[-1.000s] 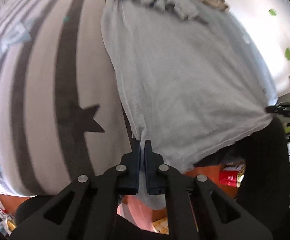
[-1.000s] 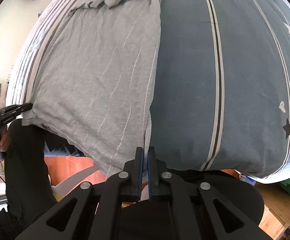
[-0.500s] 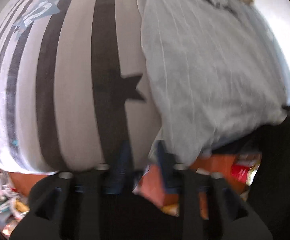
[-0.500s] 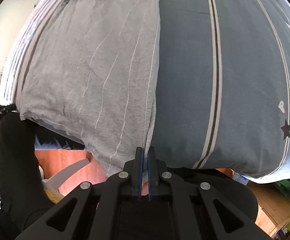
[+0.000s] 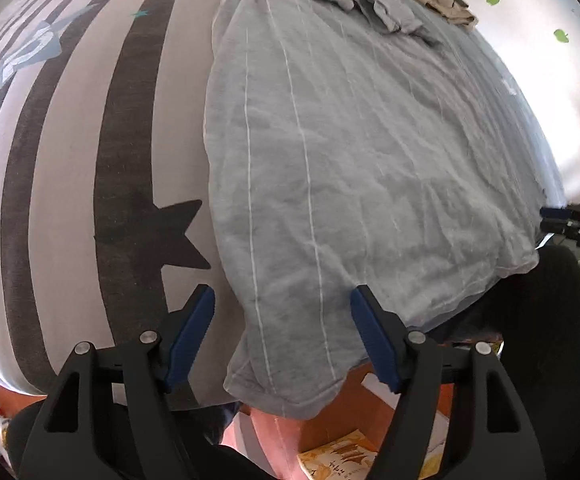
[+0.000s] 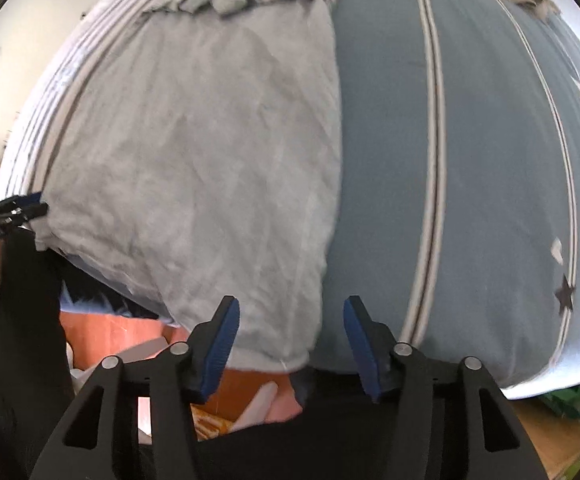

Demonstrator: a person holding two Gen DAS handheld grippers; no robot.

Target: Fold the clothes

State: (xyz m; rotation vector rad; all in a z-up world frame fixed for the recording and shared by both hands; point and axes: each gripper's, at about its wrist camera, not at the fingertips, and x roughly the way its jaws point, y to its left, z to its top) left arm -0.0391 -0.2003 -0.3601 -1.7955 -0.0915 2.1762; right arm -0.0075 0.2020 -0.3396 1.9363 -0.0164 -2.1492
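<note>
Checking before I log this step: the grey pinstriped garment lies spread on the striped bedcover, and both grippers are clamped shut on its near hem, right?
Not quite. The grey garment does lie on the bedcover, but neither gripper is clamped: the left gripper and right gripper are opening, pads clear of the hem, as each wrist view shows.

Garment (image 5: 349, 168) lies on bed (image 5: 70, 200), hem overhanging edge
</note>
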